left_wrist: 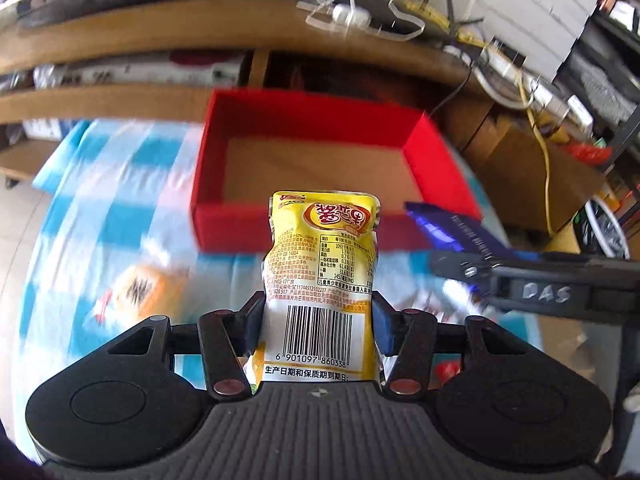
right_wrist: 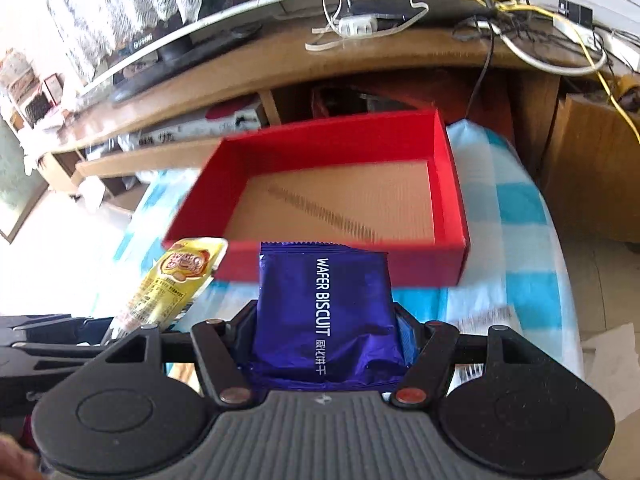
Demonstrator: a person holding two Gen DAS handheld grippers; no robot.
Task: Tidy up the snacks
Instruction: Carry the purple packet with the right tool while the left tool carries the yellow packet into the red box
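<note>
My left gripper [left_wrist: 318, 320] is shut on a yellow snack pouch [left_wrist: 320, 260] and holds it upright above the table, just short of the red box [left_wrist: 304, 118]. My right gripper [right_wrist: 326, 332] is shut on a purple wafer biscuit packet [right_wrist: 324, 308], also just short of the red box [right_wrist: 332, 136]. The box is open and empty, with a brown cardboard floor. The two grippers are side by side: the purple packet [left_wrist: 452, 232] shows at the right of the left wrist view, and the yellow pouch [right_wrist: 172, 284] at the left of the right wrist view.
The box stands on a blue and white checked cloth [left_wrist: 112, 184]. An orange snack packet [left_wrist: 140, 288] lies on the cloth to the left. A wooden desk [right_wrist: 280, 64] with cables and a power strip [right_wrist: 356, 24] stands behind the box. Cardboard boxes [left_wrist: 520, 168] stand at the right.
</note>
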